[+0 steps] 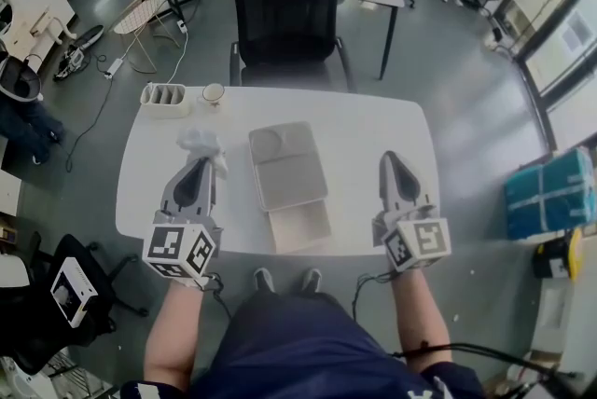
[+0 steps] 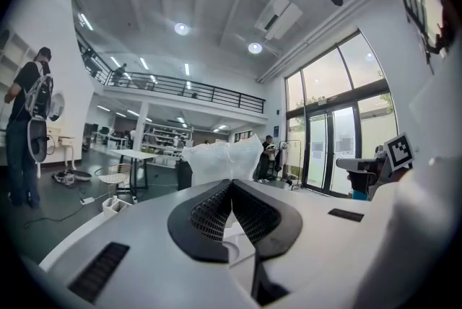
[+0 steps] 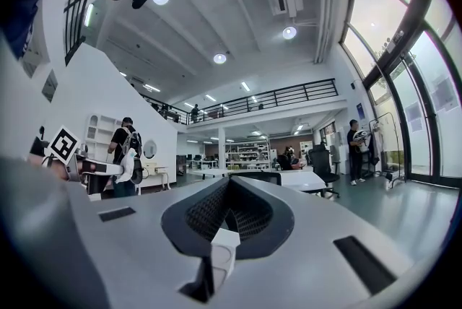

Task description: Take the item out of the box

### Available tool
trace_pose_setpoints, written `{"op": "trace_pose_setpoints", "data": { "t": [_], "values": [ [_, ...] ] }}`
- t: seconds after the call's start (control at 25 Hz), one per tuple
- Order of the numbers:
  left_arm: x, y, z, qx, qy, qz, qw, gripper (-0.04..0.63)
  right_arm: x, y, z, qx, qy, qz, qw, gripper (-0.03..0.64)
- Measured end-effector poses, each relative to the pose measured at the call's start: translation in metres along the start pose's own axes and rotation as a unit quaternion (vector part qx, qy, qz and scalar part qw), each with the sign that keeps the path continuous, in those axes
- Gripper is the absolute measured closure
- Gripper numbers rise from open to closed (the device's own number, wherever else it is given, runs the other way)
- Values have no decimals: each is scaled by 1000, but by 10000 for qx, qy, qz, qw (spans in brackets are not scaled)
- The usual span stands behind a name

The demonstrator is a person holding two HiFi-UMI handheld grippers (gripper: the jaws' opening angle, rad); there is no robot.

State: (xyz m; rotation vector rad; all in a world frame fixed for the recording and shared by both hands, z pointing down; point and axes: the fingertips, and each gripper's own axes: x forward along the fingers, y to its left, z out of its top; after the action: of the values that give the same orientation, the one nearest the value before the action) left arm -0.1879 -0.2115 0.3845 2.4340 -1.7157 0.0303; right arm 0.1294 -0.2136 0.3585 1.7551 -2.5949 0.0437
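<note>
An open pale box [image 1: 300, 229] sits at the middle of the white table [image 1: 373, 131], its lid [image 1: 287, 166] lying flat just behind it. The box's inside looks bare from the head view. My left gripper [image 1: 201, 160] hovers left of the lid, shut on a crumpled white plastic-wrapped item [image 1: 200, 144]. In the left gripper view that item [image 2: 220, 159] sticks up beyond the closed tips of the left gripper [image 2: 231, 183]. My right gripper [image 1: 390, 157] stays to the right of the box, shut with nothing in it, and in its own view the right gripper [image 3: 229, 181] shows jaws that meet.
A white divided holder [image 1: 164, 96] and a small cup [image 1: 214, 93] stand at the table's far left corner. A black office chair [image 1: 284, 24] is pushed up to the far edge. People stand in the room beyond.
</note>
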Motion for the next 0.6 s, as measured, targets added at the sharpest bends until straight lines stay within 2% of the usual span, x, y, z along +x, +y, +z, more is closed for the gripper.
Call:
{"op": "trace_pose_setpoints", "data": {
  "t": [0.6],
  "values": [
    [0, -3, -1, 12, -3, -36, 10000, 563, -1, 4, 1, -22, -29, 51, 10000, 609]
  ]
}}
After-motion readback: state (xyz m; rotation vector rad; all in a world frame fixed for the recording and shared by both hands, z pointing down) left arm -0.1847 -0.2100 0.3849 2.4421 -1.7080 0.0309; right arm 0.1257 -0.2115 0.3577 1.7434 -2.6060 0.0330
